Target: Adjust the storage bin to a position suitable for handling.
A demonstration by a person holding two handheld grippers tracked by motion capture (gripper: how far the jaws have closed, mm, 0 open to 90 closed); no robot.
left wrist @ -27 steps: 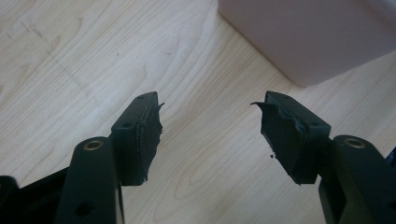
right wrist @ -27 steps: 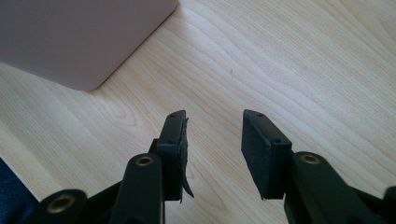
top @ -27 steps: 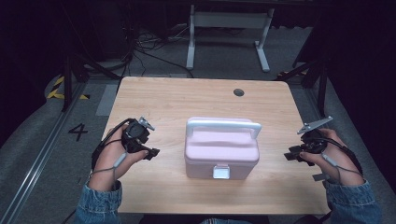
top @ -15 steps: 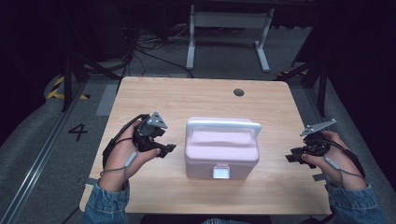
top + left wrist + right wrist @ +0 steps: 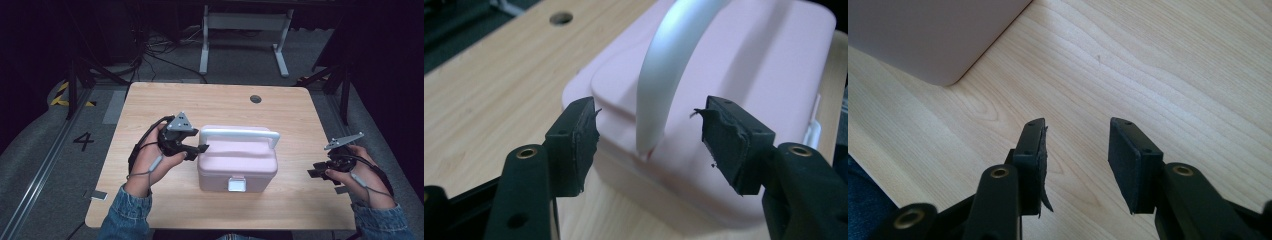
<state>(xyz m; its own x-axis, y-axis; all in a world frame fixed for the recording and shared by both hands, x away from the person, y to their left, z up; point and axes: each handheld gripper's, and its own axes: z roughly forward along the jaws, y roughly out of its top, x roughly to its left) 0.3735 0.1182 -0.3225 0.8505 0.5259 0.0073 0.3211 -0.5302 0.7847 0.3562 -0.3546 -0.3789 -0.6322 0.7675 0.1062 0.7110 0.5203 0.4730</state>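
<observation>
A pink lidded box (image 5: 237,162) with a white carry handle (image 5: 239,133) and a white front latch (image 5: 237,184) stands in the middle of the wooden table (image 5: 150,105). My left gripper (image 5: 199,148) is at the box's left end, open. In the left gripper view its jaws (image 5: 649,122) stand on either side of the handle's (image 5: 664,75) lower left end, with a gap on both sides. My right gripper (image 5: 316,172) hovers open over bare wood to the right of the box. In the right gripper view a corner of the box (image 5: 938,35) shows beyond that gripper (image 5: 1075,135).
A round cable hole (image 5: 256,99) sits near the table's far edge. Beyond the table a white metal stand (image 5: 245,30) and cables lie on the dark floor. The right hand is close to the table's right edge.
My left gripper has moved right across the table to the box's left end and now straddles the handle's foot. The right gripper has barely shifted.
</observation>
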